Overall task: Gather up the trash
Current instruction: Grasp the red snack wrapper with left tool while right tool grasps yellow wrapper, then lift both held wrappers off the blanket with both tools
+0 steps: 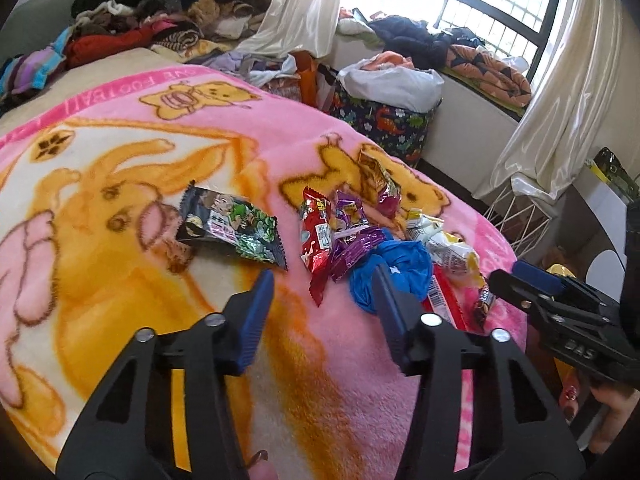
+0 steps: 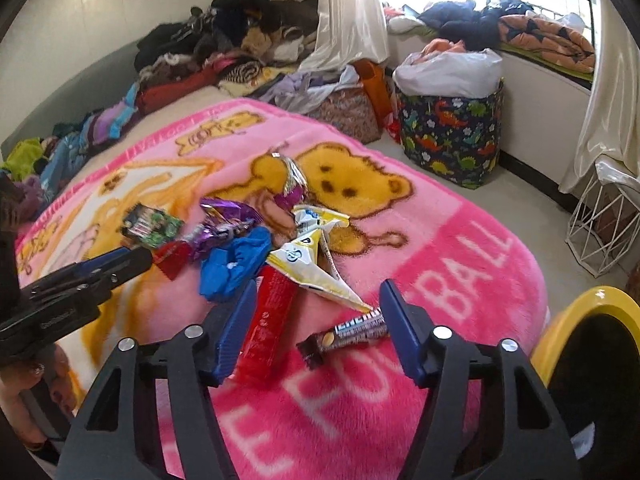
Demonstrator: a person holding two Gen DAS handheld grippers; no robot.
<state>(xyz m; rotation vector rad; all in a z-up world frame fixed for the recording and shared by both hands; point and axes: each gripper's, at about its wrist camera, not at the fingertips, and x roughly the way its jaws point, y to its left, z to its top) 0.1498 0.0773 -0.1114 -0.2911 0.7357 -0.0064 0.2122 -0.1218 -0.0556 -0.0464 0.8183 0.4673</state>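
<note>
Both grippers, left and right, angled down over wrappers; fingers apart, holding nothing.

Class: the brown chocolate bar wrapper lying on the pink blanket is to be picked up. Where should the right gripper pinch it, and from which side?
Pinch the brown chocolate bar wrapper across its narrow middle, coming from above. It lies flat and long on the pink blanket, between the open right gripper's fingers.
</note>
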